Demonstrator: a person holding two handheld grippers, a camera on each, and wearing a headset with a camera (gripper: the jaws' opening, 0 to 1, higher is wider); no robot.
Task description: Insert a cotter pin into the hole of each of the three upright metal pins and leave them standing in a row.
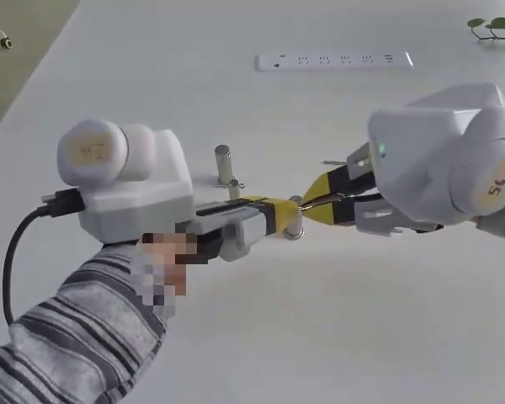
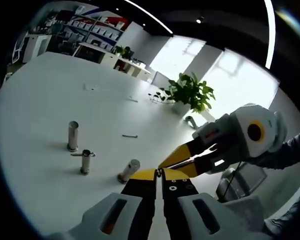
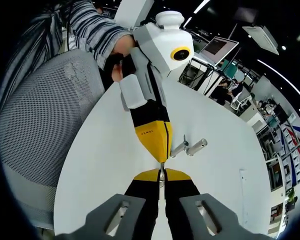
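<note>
- Your left gripper and right gripper are both clenched, tip to tip above the table. A silver sliver sits between them, too small to tell which one holds it.
- The near metal pin stands just beside those tips.
- The middle metal pin carries a cotter pin; the far metal pin is bare.
- A loose cotter pin lies apart on the table.

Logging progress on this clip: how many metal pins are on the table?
3: farthest pin, upright; middle pin, with a cotter pin through it; nearest pin, bare as far as visible. None seems hidden.
</note>
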